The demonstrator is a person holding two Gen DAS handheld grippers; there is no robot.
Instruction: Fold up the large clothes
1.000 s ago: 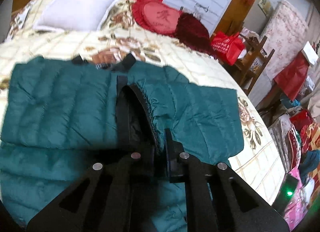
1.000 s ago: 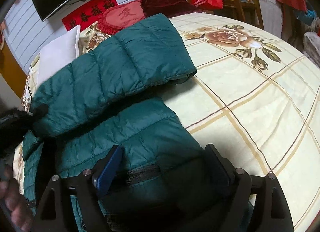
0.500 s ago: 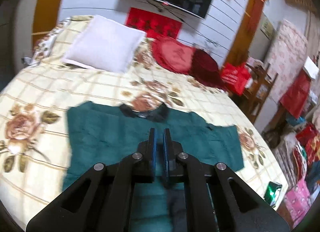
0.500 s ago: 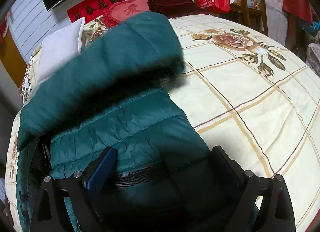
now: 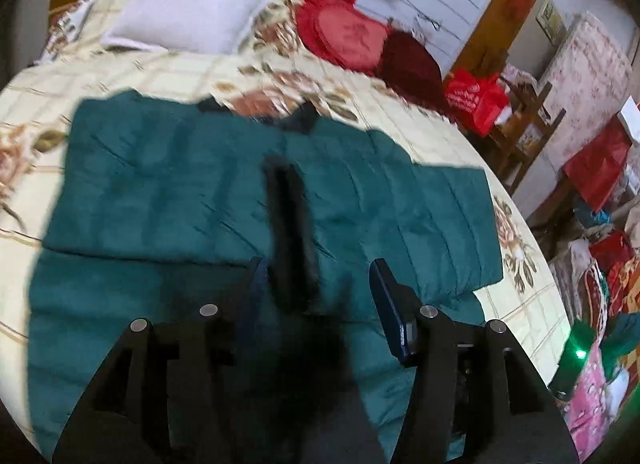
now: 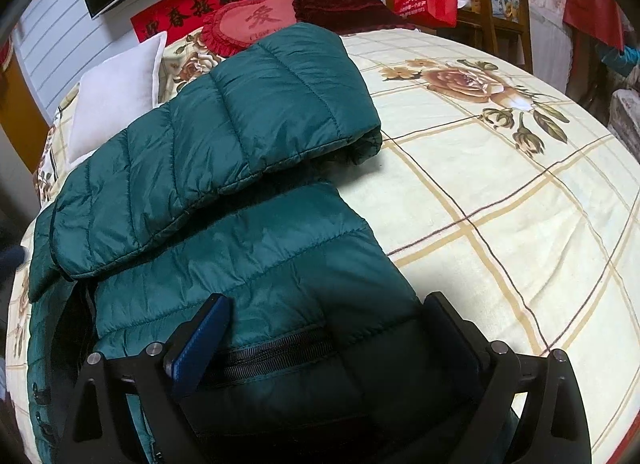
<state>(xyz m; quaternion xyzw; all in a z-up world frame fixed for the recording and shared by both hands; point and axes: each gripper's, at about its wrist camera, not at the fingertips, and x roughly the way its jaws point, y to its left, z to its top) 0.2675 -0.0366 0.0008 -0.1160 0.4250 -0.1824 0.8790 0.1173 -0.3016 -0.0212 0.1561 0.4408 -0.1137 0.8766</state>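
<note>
Green quilted jacket point(image 5: 192, 184) lies flat on the bed point(image 6: 500, 192), one sleeve point(image 6: 224, 136) folded across. Both tongs, left point(image 5: 316, 280) and right point(image 6: 332, 324), are spread, gripping nothing. Pinch the hem edge squarely before the next fold.

The green jacket point(image 5: 168, 184) is being blurred across the left wrist view, while its lower hem is being cut off by the frame and hidden behind the right gripper point(image 6: 332, 340).

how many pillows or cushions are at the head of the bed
3. A white pillow on the left, a round red cushion beside it, and a dark red cushion furthest right. The green jacket could hide nothing there, but more may lie outside the frame.
</note>
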